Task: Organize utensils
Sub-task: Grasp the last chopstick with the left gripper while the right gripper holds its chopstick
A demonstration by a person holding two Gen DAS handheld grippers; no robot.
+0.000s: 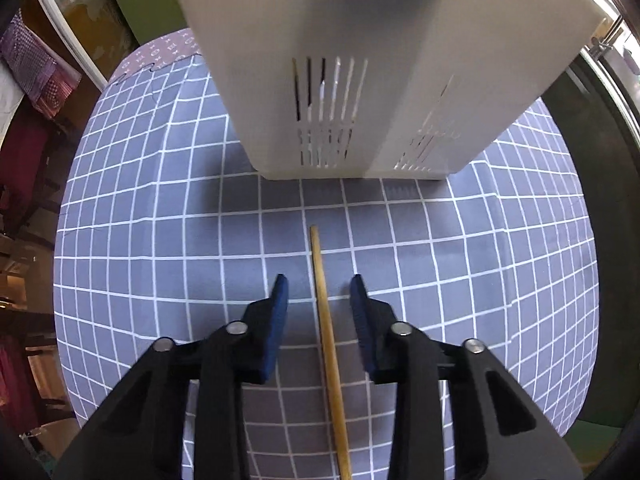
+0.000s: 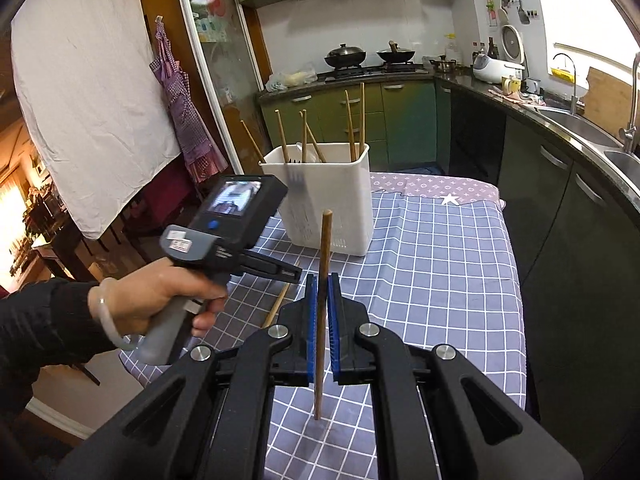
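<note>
A white slotted utensil holder point(image 2: 326, 196) stands on the checked cloth and holds several wooden chopsticks point(image 2: 352, 128). It fills the top of the left wrist view point(image 1: 360, 80). My left gripper point(image 1: 319, 286) is open, its jaws on either side of a wooden chopstick point(image 1: 326, 320) that lies flat on the cloth. In the right wrist view the left gripper point(image 2: 296, 276) hovers over that chopstick point(image 2: 276, 308). My right gripper point(image 2: 323, 280) is shut on another wooden chopstick point(image 2: 324, 248), held upright in front of the holder.
The table with the grey checked cloth point(image 2: 440, 280) ends close on the left and right. A kitchen counter with a sink point(image 2: 580, 124) runs along the right. A stove with pans point(image 2: 368, 58) stands behind. A white sheet point(image 2: 88, 92) hangs at the left.
</note>
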